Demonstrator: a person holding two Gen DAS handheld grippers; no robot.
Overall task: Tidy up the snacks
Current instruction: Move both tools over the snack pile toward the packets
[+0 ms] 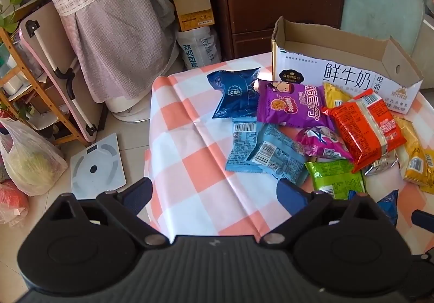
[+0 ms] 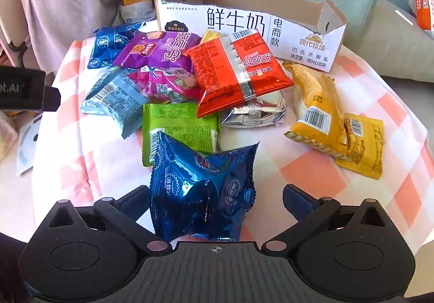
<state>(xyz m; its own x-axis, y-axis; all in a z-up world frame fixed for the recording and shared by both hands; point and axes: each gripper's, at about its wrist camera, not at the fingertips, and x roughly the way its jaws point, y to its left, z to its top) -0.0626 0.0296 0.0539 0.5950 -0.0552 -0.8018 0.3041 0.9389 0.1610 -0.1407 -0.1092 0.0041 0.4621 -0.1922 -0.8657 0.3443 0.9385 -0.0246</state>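
Several snack packets lie in a pile on a round table with an orange-and-white checked cloth (image 1: 190, 140). An open white cardboard milk box (image 2: 271, 29) stands behind them; it also shows in the left wrist view (image 1: 339, 72). My right gripper (image 2: 214, 197) is open, with a shiny blue packet (image 2: 200, 189) lying between its fingers, not clamped. My left gripper (image 1: 214, 191) is open and empty over bare cloth, left of the pile. Near it lie light blue packets (image 1: 260, 151) and a green packet (image 1: 336, 178). A second dark blue packet (image 1: 236, 94), a purple packet (image 2: 160, 50), an orange-red packet (image 2: 238, 72) and yellow packets (image 2: 325, 113) lie nearer the box.
A dark wooden cabinet (image 1: 271, 4) stands behind the table. A pale cushion (image 1: 379, 10) is at the right. On the floor at the left are a bathroom scale (image 1: 95, 164), a plastic bag (image 1: 29, 162), a wooden shelf (image 1: 35, 91) and a covered appliance (image 1: 114, 31).
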